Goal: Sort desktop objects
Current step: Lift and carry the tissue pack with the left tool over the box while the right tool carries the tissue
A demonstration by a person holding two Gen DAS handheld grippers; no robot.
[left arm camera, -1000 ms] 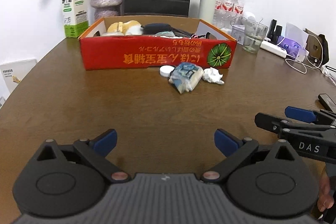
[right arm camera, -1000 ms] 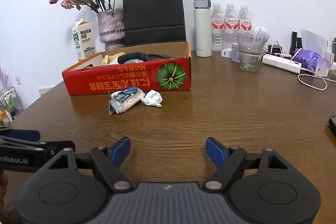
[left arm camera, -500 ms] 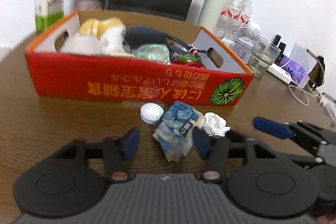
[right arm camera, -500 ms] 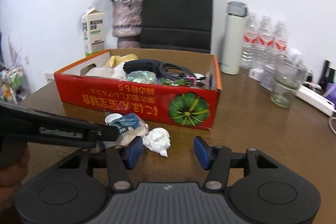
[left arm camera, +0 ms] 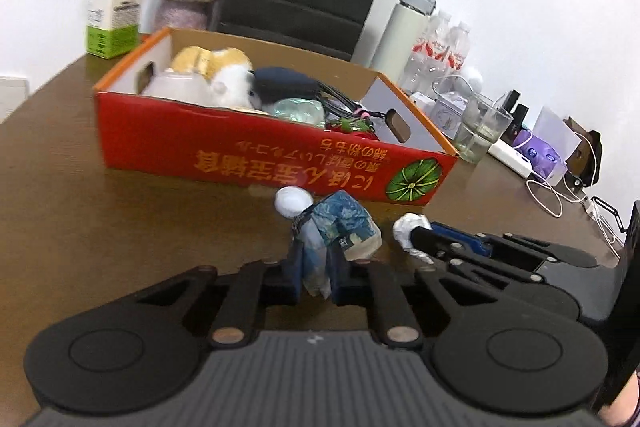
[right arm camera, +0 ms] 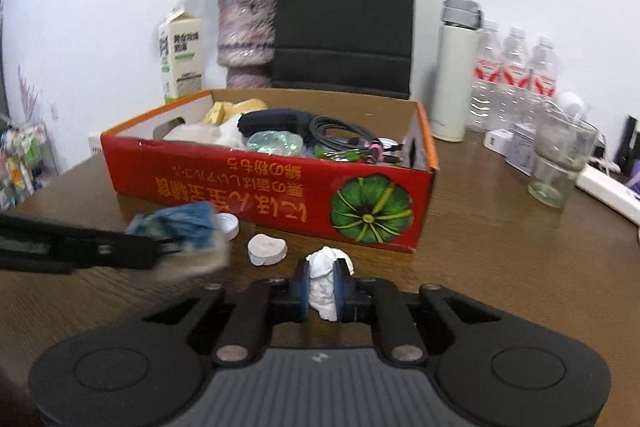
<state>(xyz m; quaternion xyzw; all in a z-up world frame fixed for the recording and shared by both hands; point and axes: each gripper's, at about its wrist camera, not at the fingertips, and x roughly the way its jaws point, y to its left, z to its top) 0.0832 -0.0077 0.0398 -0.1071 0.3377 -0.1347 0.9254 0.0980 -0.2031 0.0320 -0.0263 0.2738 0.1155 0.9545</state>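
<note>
- the left tongs [left arm camera: 316, 277] have just been closing and now pinch the near end of the blue printed packet [left arm camera: 340, 231]; its long axis runs straight out ahead of the pads, toward the box, and in the right wrist view it looks lifted clear of the surface [right arm camera: 500, 267].
- the right tongs [right arm camera: 323, 283] have likewise just been closing and now clamp the crumpled white paper ball [right arm camera: 326, 277], which bulges out above and below the blue pads.
- the two tongs sit side by side, the left one's load to the left of the right one's.
- just beyond them, loose on the surface, lie a white bottle cap [right arm camera: 229, 225] and a white lump [right arm camera: 267, 249], both between the tongs and the box; neither is held.
- further on stands the red cardboard box [right arm camera: 240, 187], its long side across both views and its open top already holding a plush toy, cables and a crushed bottle.
- judged from this, the coming move is a carry forward and up over the near wall; the box lies dead ahead of both hands, about equally near to each.
</note>
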